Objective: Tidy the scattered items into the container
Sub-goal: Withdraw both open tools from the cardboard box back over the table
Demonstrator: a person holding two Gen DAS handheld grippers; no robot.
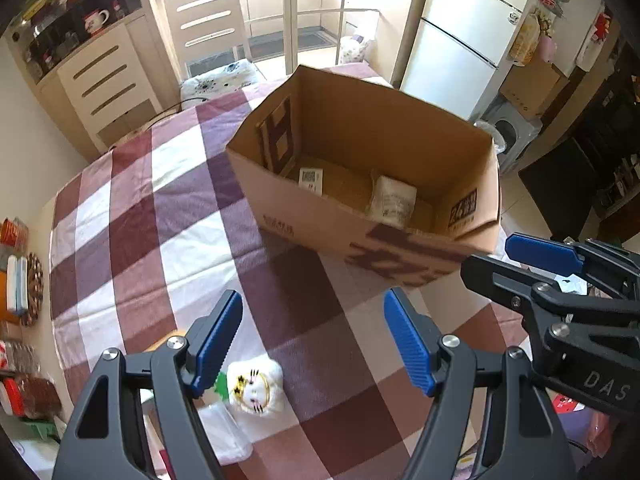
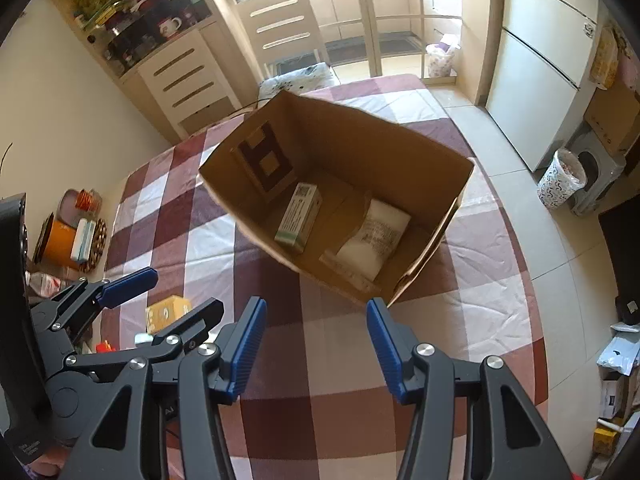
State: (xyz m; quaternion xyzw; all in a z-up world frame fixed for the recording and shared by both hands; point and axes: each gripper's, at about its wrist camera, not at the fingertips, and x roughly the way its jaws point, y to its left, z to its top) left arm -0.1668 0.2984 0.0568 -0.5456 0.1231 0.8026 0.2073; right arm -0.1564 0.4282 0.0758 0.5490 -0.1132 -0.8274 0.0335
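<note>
An open cardboard box (image 1: 320,216) (image 2: 248,228) stands on the checked tablecloth. Inside it lie a green-and-white carton (image 2: 300,216) (image 1: 311,179) and a white packet (image 2: 376,236) (image 1: 392,200). My left gripper (image 1: 312,344) hangs open and empty in front of the box. Just under its left finger sits a white plush toy with a cat face (image 1: 256,386), on a clear plastic bag (image 1: 224,432). My right gripper (image 2: 316,348) is open too, with nothing between its pads, close to the box's near corner. A yellow box (image 2: 166,312) lies on the cloth at the left.
An orange pot (image 2: 60,246) and other kitchen items crowd the table's left edge. A chair (image 2: 280,28) stands at the far side, drawers (image 2: 184,76) behind it. To the right are the fridge (image 2: 536,64), a patterned bin (image 2: 560,180) and the floor.
</note>
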